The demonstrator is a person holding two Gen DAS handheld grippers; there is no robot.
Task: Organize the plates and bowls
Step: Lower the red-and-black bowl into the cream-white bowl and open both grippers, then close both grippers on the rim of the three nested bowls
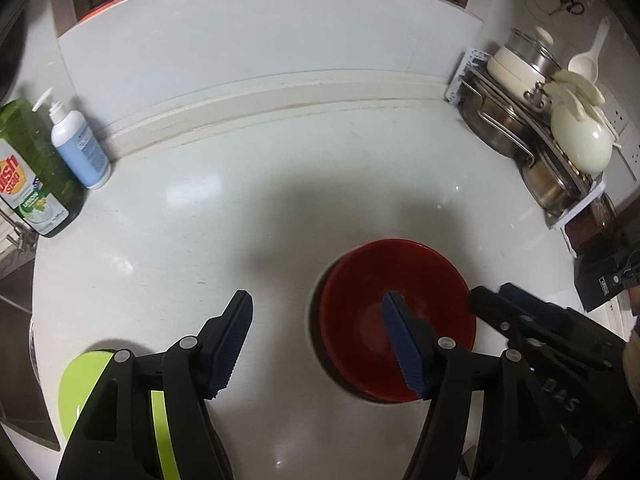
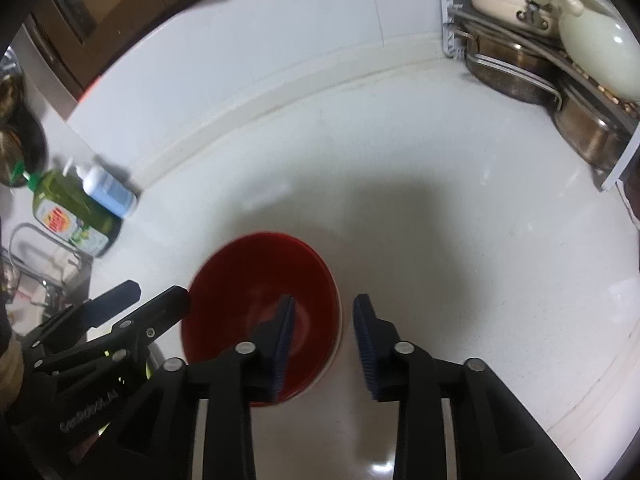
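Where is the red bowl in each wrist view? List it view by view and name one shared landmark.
Left wrist view: red bowl lower right of centre, behind the right-hand finger.
Right wrist view: red bowl lower left of centre, behind the left-hand finger.
Shared landmark: green dish soap bottle at the left edge.
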